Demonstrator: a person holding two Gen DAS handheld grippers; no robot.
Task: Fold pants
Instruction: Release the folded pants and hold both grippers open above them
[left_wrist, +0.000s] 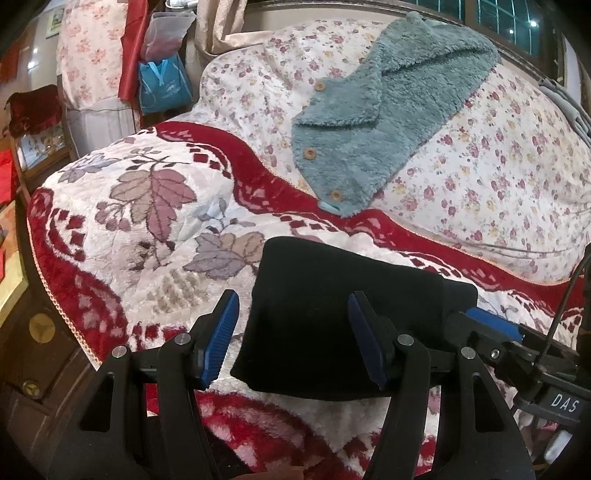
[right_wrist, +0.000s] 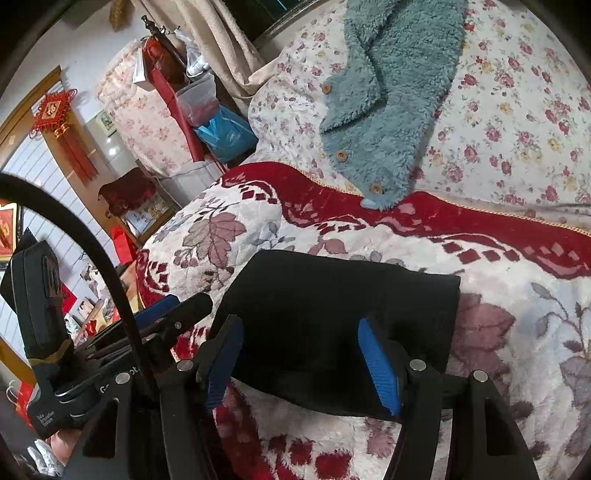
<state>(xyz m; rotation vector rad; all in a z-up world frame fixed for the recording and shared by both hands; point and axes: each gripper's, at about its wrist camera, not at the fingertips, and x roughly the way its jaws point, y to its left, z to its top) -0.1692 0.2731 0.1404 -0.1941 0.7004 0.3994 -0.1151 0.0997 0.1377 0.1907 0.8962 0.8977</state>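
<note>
The black pants (left_wrist: 332, 314) lie folded into a compact rectangle on the red and white leaf-pattern blanket (left_wrist: 140, 229). They also show in the right wrist view (right_wrist: 332, 317). My left gripper (left_wrist: 293, 336) is open, its blue pads apart over the near left part of the pants. My right gripper (right_wrist: 303, 362) is open over the near edge of the pants. The right gripper's blue finger shows in the left wrist view (left_wrist: 491, 325) at the pants' right side. The left gripper's body shows in the right wrist view (right_wrist: 162, 314) to the left.
A teal fleece garment (left_wrist: 384, 110) with wooden buttons lies farther back on the floral quilt (left_wrist: 498, 177). A blue bag (left_wrist: 164, 86) and red cloth hang beyond the bed's left corner. The bed's edge drops off at the left, with wooden furniture (left_wrist: 40, 332) below.
</note>
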